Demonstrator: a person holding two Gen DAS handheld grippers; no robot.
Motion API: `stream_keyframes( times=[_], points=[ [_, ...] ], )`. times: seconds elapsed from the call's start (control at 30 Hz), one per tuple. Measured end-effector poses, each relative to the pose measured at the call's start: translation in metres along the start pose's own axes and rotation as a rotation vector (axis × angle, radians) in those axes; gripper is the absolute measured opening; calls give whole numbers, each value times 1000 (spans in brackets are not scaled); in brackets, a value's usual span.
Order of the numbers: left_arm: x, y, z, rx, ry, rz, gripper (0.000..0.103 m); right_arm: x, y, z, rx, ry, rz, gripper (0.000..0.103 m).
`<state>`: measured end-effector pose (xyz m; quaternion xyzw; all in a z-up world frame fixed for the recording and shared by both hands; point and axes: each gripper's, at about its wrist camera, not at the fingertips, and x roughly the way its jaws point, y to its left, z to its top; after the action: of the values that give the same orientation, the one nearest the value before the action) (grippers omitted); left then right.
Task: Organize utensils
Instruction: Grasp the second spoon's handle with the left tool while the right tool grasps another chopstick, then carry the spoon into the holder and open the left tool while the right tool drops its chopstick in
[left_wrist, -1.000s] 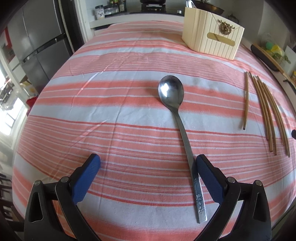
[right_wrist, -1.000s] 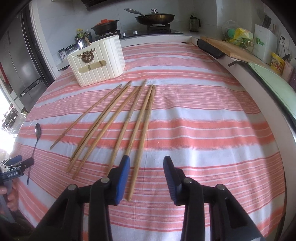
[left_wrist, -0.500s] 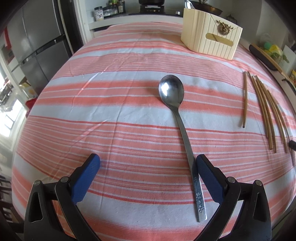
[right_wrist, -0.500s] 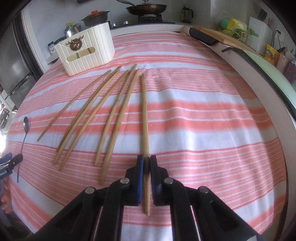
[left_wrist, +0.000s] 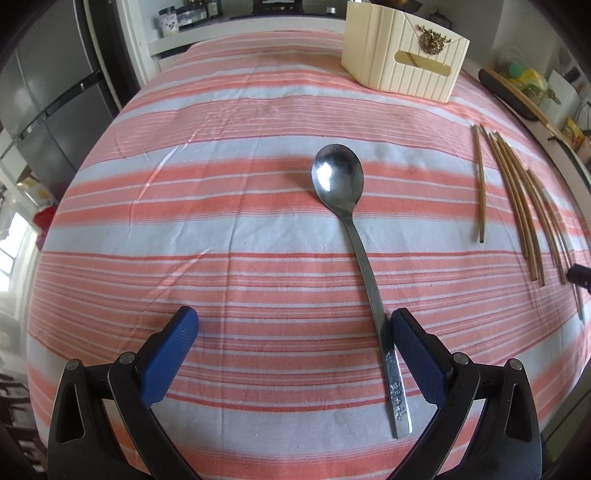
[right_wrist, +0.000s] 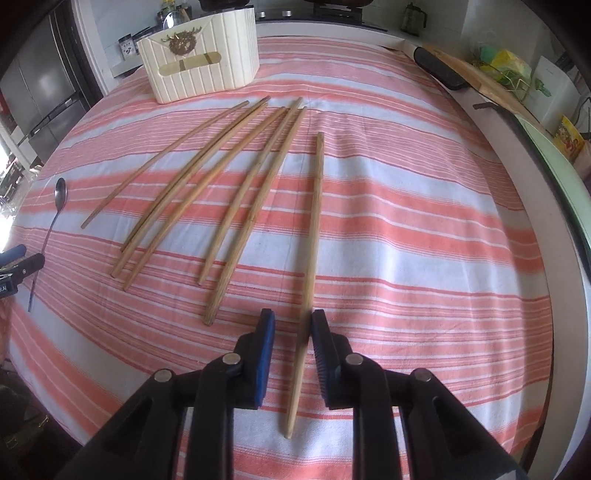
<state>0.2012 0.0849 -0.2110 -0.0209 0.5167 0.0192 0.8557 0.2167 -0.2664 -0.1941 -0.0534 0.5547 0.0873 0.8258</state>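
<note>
Left tongs (left_wrist: 293, 338) spread wide around spoon (left_wrist: 354, 251) handle; right tongs (right_wrist: 293, 332) parted, chopstick (right_wrist: 312, 251) between, touching right pad.

A home kitchen: fridge (left_wrist: 44, 96), stove (left_wrist: 280, 5), striped tablecloth (left_wrist: 221, 221).

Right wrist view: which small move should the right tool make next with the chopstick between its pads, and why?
Probably close the right tool on the lone chopstick: it lies between the pads, against the right one, with a gap at the left one, so nothing grips it yet.
</note>
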Motion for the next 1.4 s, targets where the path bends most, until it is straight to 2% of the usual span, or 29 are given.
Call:
stream_keyframes(
  times=[0.17, 0.37, 0.4, 0.53, 0.63, 0.7, 0.73, 0.8, 0.83, 0.9, 1.1, 1.4],
  points=[
    [4, -10, 13, -2, 0, 4, 102, 7, -4, 16, -25, 37, 29, 21],
    [20, -18, 42, 30, 17, 57, 102, 23, -6, 49, -57, 60, 41, 23],
    [24, -18, 46, 36, 26, 53, 103, 26, -7, 55, -58, 62, 54, 27],
    [33, -14, 63, 25, 70, 31, 101, 39, -12, 84, -43, 71, 64, 28],
    [34, -14, 73, 20, 77, 23, 89, 49, -16, 107, -32, 61, 57, 26],
    [34, -18, 79, 20, 74, 15, 73, 54, -17, 121, -26, 48, 48, 25],
    [34, -20, 81, 19, 67, 13, 69, 57, -18, 126, -28, 50, 49, 22],
    [33, -25, 84, 27, 44, 4, 40, 61, -21, 133, -12, 36, 34, 12],
    [32, -26, 84, 32, 36, -1, 36, 61, -25, 134, 4, 32, 39, 8],
    [31, -27, 85, 32, 23, -15, 36, 62, -34, 138, 47, 22, 60, 8],
    [1, -18, 76, 19, -81, -107, 36, 20, -40, 123, 84, -104, 103, 8],
    [-94, -15, 66, 17, -317, -192, 36, -95, -22, 97, 27, -380, 121, 7]
  ],
)
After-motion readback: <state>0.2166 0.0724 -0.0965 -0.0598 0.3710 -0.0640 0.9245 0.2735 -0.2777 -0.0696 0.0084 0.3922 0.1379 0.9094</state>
